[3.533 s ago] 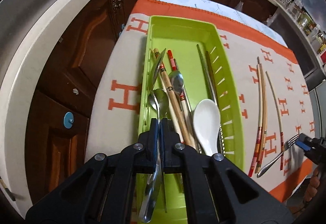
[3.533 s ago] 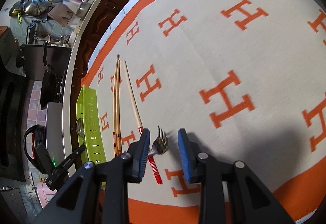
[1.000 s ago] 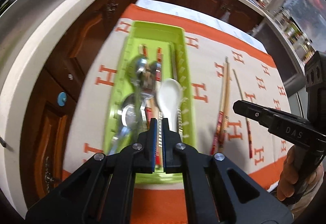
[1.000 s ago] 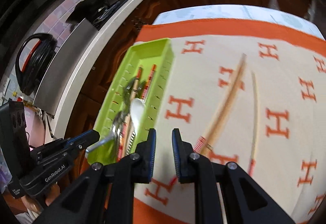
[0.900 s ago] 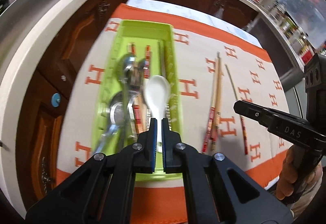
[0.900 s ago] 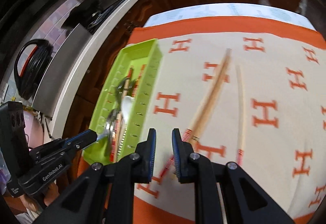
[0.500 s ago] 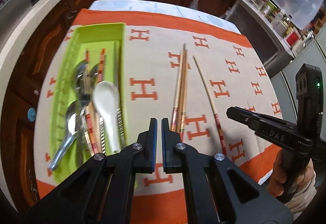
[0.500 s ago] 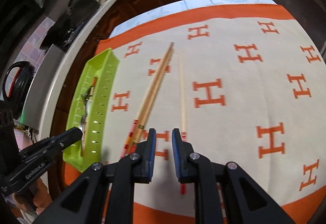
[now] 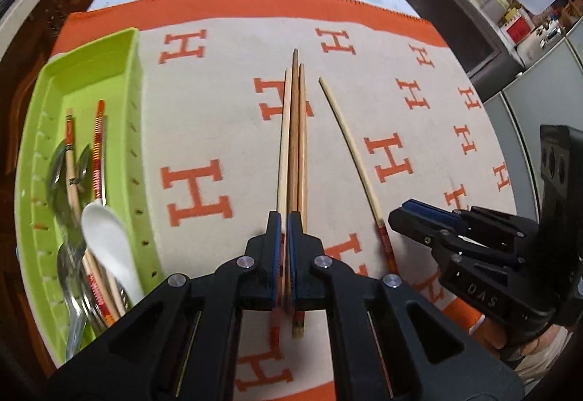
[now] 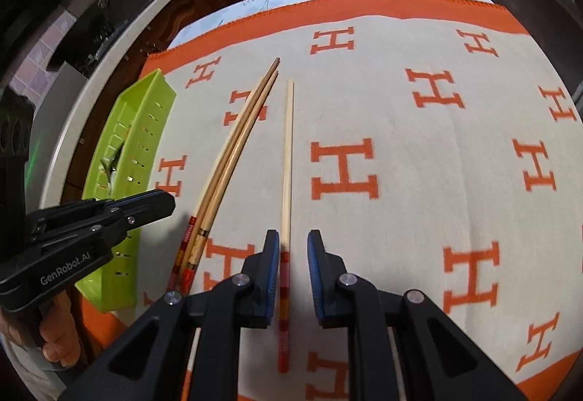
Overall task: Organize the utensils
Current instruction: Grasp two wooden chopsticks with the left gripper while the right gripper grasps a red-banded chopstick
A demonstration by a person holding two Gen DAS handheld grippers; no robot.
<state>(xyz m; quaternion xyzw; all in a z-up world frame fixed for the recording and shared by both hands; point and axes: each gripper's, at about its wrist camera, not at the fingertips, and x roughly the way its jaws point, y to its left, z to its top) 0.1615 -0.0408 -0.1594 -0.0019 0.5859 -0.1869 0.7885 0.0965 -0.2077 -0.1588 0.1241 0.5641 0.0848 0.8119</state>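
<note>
Both grippers hovered over wooden chopsticks on the woven cloth.
Left gripper (image 9: pixel 283 219) was nearly pressed together above the bundled chopsticks (image 9: pixel 293 146); right gripper (image 10: pixel 293 244), spread, straddled the pale single chopstick (image 10: pixel 288 160); slotted green plastic tray (image 9: pixel 136 131) at nine o'clock.

Left gripper (image 9: pixel 284 219) nearly closed; right gripper (image 10: pixel 293 244) parted, both lowered.

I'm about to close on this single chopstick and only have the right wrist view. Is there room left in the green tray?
Observer: Yes. The green tray is bare at its far end. A white spoon, metal spoons and red-banded chopsticks crowd the near end.
Operator: How many chopsticks are in the bundle beside mine?
Observer: The bundle holds three, one pale and two brown, lying side by side.
Operator: Is the left gripper holding them?
Observer: The left gripper is shut above the bundle's banded ends and does not appear to grip any.
</note>
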